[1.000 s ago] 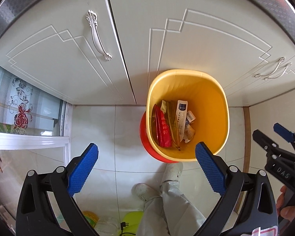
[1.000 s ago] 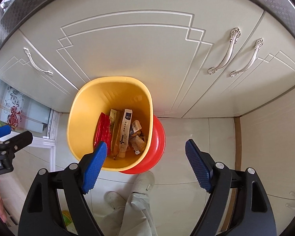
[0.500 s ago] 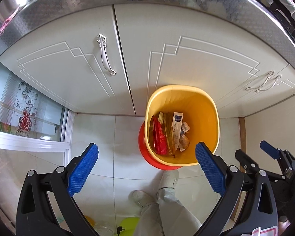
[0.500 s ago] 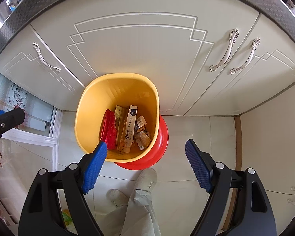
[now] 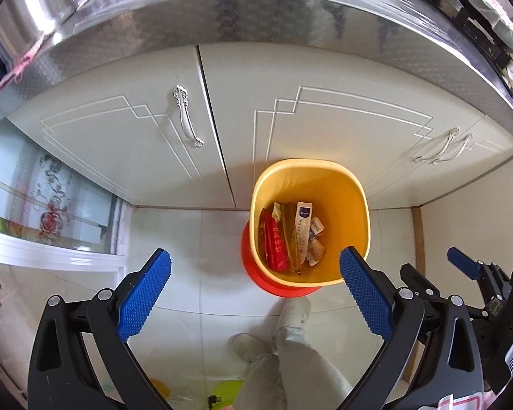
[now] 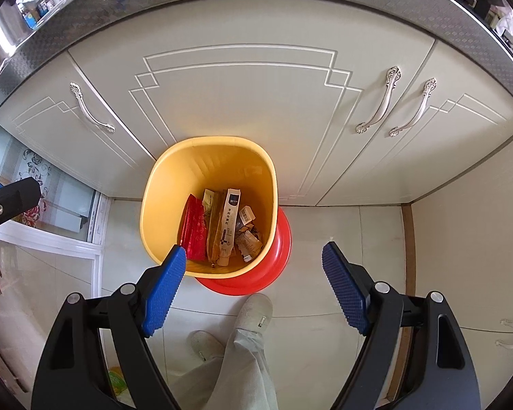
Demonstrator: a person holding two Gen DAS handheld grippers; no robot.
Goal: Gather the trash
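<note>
A yellow bin (image 5: 355, 205) (image 6: 167, 191) with a red base stands on the tiled floor against the cabinets. Inside lie several wrappers: a red packet (image 5: 275, 239) (image 6: 195, 229), a white sachet (image 5: 302, 225) (image 6: 229, 218) and small scraps. My left gripper (image 5: 256, 280) hangs high above the floor, open and empty, its blue pads wide apart to the bin's left and front. My right gripper (image 6: 253, 273) is also open with nothing between its pads, above the bin's front edge. Each gripper shows at the edge of the other's view.
Cream cabinet doors with silver handles (image 5: 186, 119) (image 6: 379, 102) rise behind the bin under a patterned steel counter edge (image 5: 256, 10). A person's light trouser leg and shoes (image 5: 290, 328) (image 6: 246, 328) stand just before the bin. A glass door with flower print (image 5: 51, 198) is at left.
Both grippers have risen: the bin looks smaller and lower in both views, and the steel counter edge has come into view at the top. Both stay open.
</note>
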